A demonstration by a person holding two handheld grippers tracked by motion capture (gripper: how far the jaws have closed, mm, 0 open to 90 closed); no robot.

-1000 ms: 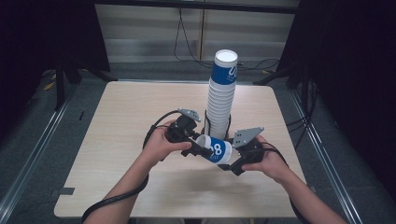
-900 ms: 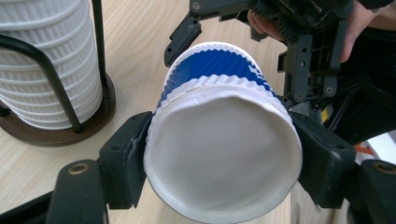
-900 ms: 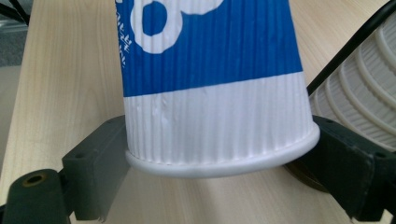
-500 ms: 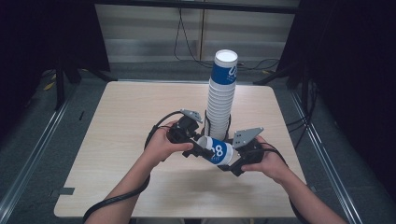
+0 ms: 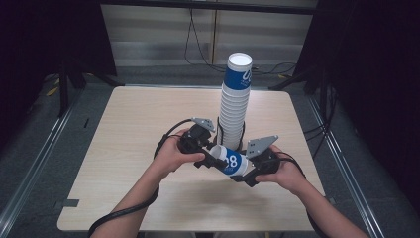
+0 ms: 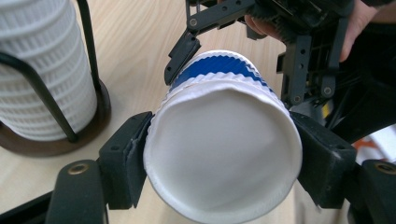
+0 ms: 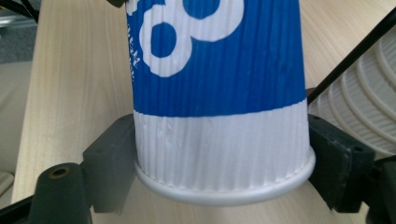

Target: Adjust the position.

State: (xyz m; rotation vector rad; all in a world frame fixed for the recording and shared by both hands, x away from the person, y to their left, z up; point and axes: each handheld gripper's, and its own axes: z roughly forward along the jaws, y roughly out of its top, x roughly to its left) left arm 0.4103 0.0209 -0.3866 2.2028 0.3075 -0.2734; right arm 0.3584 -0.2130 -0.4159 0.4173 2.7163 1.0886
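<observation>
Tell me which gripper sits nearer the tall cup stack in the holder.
Left. The left gripper holds the loose cup right at the foot of the cup stack; the right gripper clamps the cup's other end, nearer the person.

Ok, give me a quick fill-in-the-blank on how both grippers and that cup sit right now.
1. The ribbed blue-and-white paper cup is held between ____ grippers.
2. The left gripper clamps the cup's closed ____ end.
3. The right gripper clamps the end with the rolled ____.
4. The tall stack of white ribbed cups stands in a black wire ____.

Missing words: two; bottom; rim; holder
</observation>
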